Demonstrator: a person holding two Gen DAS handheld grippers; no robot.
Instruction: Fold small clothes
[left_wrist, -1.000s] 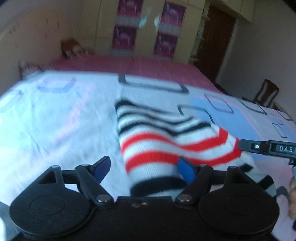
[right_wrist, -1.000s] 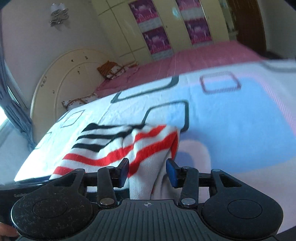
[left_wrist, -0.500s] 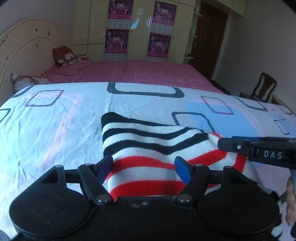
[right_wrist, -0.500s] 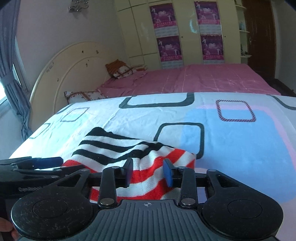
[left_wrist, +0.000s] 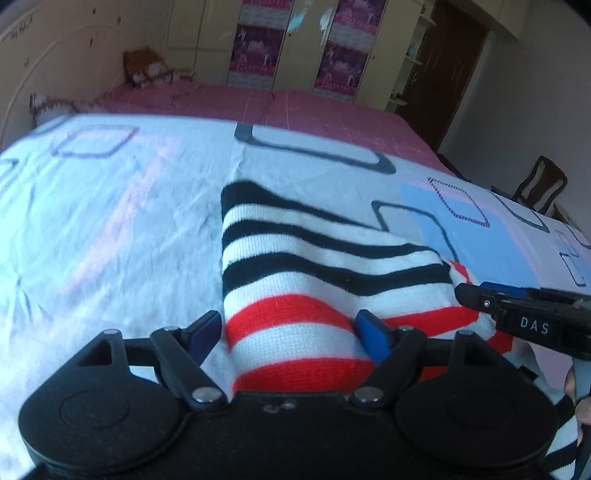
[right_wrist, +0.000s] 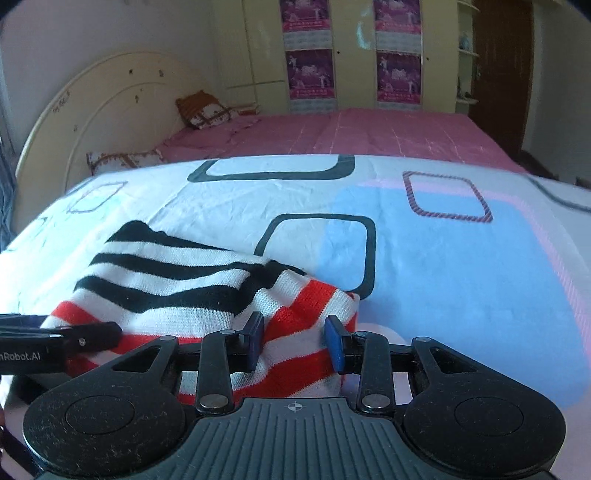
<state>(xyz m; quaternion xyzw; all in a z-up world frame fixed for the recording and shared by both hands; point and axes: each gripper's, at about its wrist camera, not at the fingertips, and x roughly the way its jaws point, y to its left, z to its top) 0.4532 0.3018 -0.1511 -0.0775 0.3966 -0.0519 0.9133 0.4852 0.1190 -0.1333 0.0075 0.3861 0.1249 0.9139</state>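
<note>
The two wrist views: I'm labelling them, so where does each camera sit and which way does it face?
Left wrist: on the left gripper, facing down over the striped garment and bedsheet; the right gripper enters at right.
Right wrist: on the right gripper, same direction; the left gripper enters at left.
Shared: garment, sheet, wardrobe.

Both wrist cameras sit low and close over the near edge of the bed, facing down its patterned sheet (left_wrist: 110, 229) toward the far wardrobe (right_wrist: 354, 55). They share the striped garment (left_wrist: 314, 280), each catching the other gripper at its side.
</note>
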